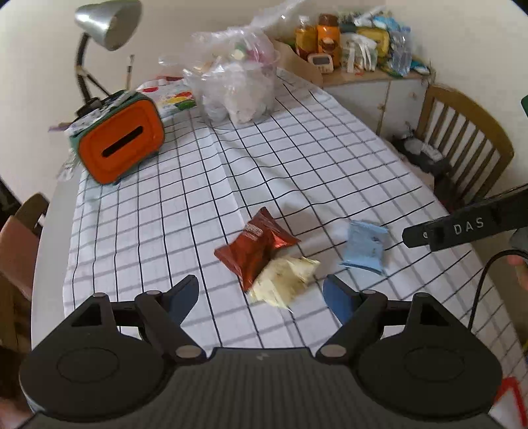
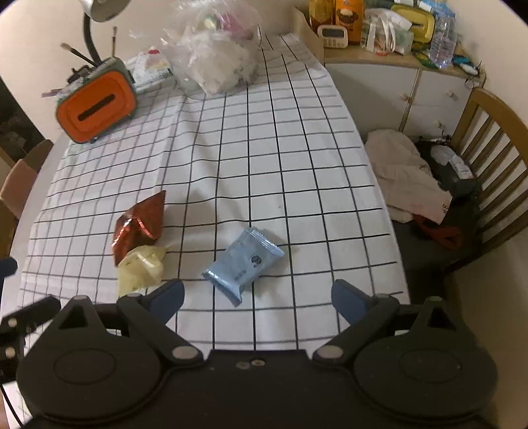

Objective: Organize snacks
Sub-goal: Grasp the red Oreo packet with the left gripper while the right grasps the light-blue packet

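Observation:
Three snack packets lie on the checked tablecloth [image 1: 297,158]. A red foil packet [image 1: 255,247] rests partly on a pale yellow packet [image 1: 283,280]; a light blue packet [image 1: 364,246] lies apart to their right. My left gripper [image 1: 260,293] is open and empty, just in front of the yellow packet. In the right wrist view, my right gripper [image 2: 257,293] is open and empty, with the blue packet [image 2: 242,264] just beyond its fingertips, the red packet [image 2: 140,222] and yellow packet [image 2: 142,269] to the left. The right gripper's finger [image 1: 462,227] shows at the left view's right edge.
An orange and green tissue box [image 1: 120,145] stands at the far left under a desk lamp [image 1: 105,24]. A clear plastic bag of items [image 1: 237,85] sits at the back. A cluttered cabinet [image 1: 363,79] and a wooden chair [image 2: 488,158] with clothes stand to the right.

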`<act>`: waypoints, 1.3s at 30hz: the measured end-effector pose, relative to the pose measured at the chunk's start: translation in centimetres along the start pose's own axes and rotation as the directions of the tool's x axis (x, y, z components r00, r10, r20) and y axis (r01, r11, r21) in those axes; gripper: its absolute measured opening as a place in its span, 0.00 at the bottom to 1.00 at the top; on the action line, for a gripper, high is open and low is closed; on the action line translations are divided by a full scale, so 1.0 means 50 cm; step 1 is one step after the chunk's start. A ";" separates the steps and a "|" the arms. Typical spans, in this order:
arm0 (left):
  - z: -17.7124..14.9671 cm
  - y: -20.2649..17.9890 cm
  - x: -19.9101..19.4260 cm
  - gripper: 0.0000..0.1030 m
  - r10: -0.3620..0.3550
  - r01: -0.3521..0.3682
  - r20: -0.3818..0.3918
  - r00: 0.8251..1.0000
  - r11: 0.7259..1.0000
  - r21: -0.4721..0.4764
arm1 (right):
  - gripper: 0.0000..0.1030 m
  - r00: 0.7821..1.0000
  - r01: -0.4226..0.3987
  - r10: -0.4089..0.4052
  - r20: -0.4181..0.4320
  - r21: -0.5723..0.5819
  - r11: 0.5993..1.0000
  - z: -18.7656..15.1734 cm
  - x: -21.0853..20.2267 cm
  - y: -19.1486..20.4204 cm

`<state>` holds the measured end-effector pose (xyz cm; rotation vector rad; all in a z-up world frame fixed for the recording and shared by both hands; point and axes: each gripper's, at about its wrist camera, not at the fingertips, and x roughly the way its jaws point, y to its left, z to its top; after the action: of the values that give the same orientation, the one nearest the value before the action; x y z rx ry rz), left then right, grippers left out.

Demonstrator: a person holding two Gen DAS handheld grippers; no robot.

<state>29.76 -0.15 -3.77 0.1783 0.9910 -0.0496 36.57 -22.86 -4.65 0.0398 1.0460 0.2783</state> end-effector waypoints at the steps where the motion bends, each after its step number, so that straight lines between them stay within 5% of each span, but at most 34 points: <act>1: 0.008 0.006 0.018 0.80 0.005 -0.005 -0.005 1.000 1.000 0.021 | 0.91 1.000 0.001 -0.001 -0.008 0.001 1.000 0.005 0.013 0.001; 10: 0.050 0.050 0.153 0.80 -0.040 0.046 -0.065 0.997 0.995 0.085 | 0.89 0.998 0.007 -0.003 -0.057 0.063 0.998 0.038 0.110 -0.003; 21: 0.072 0.033 0.285 0.80 -0.004 0.038 -0.139 0.990 0.970 0.239 | 0.83 0.993 0.060 -0.054 -0.101 0.056 0.997 0.034 0.199 0.040; 33: 0.079 0.054 0.367 0.80 -0.078 0.085 -0.180 0.981 0.996 0.030 | 0.77 0.990 0.082 -0.082 -0.119 -0.005 0.997 0.001 0.230 0.057; 39: 0.079 0.070 0.370 0.73 -0.105 0.091 -0.168 0.980 0.992 -0.088 | 0.62 0.992 0.099 -0.103 -0.079 -0.046 0.994 -0.010 0.220 0.058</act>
<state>43.59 3.37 -16.67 0.0606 1.1723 -0.0859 40.72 -17.43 -13.76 -0.0628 1.1189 0.2111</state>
